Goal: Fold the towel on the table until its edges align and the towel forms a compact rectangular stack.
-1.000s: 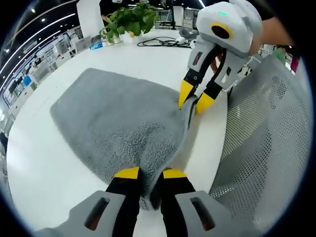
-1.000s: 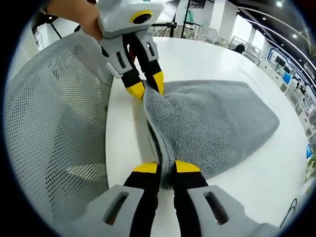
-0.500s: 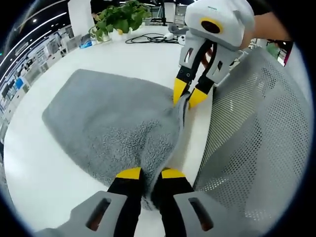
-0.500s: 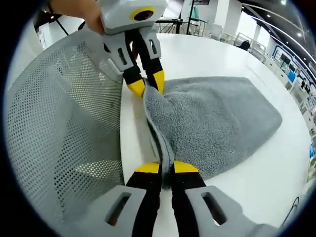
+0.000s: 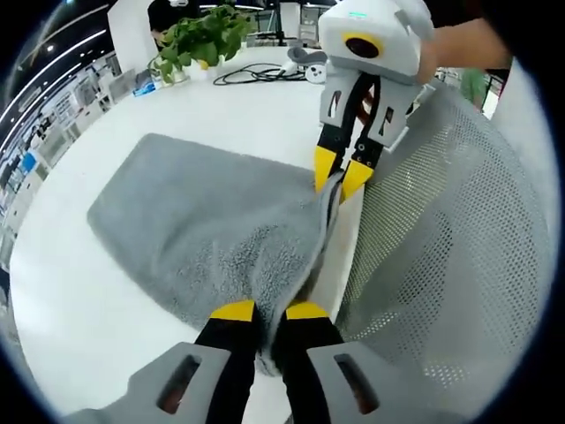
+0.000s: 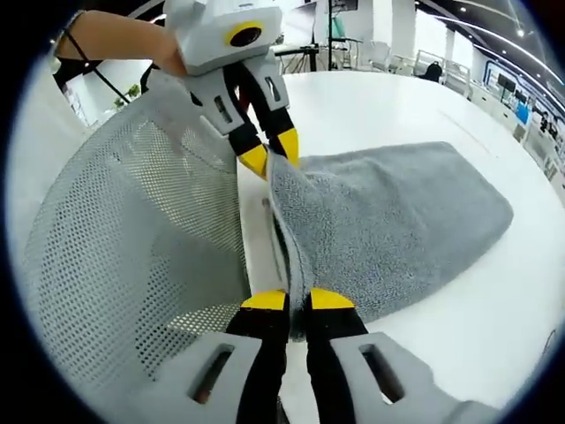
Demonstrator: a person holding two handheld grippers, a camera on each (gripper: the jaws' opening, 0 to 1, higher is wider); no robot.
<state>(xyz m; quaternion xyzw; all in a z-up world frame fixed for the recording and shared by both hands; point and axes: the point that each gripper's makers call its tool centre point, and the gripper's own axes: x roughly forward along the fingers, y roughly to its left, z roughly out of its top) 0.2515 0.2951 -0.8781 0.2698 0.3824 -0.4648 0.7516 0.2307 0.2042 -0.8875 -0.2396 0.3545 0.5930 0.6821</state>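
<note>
While the towel point(image 5: 203, 221) lies on the surface point(image 5: 79, 309), long axis away from the chair | left gripper point(image 5: 260, 311) fingers clamp near corner | right gripper point(image 6: 297, 300) fingers clamp the other.

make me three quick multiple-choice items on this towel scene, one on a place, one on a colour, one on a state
1. Where does the potted plant stand?
A. on the far part of the white table, beyond the towel
B. on the mesh chair
C. on the towel

2. What colour is the towel?
A. blue
B. grey
C. red

3. How is the towel's near edge held?
A. it lies flat and untouched
B. one gripper alone pins it
C. the left gripper and the right gripper are each shut on it and it is raised off the table

Key: 1 A, the plant sits by the cables at the table's far side. 2 B, the pile is grey in both views. 3 C, each view shows yellow tips closed on the lifted edge beside the mesh chair back.
</note>
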